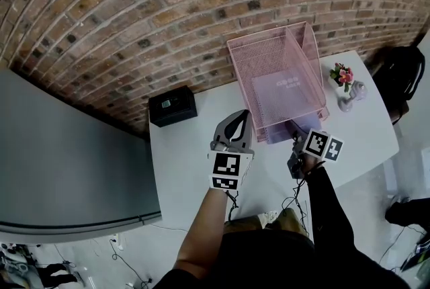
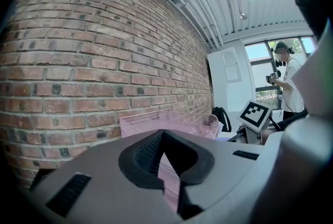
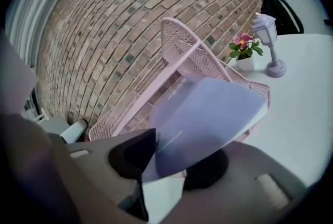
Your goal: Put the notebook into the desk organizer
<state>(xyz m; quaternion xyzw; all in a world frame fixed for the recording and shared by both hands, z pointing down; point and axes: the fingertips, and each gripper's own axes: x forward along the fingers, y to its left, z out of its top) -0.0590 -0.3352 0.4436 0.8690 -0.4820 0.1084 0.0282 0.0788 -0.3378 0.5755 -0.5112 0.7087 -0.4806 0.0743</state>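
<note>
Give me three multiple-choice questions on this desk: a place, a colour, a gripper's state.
1. Where is the black box?
A) left of the desk organizer, by the brick wall
B) inside the organizer
C) on the floor

2. The desk organizer is:
A) blue
B) pink
C) black

3. The left gripper is:
A) wide open
B) shut on a pen
C) shut and empty

Answers: 1 A, it stands beside the organizer at the wall; 2 B, its mesh is pink; 3 C, its jaws meet on nothing.

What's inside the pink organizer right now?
One lavender notebook, near end sticking out between the right gripper's opening jaws. The organizer floor under it is covered.
</note>
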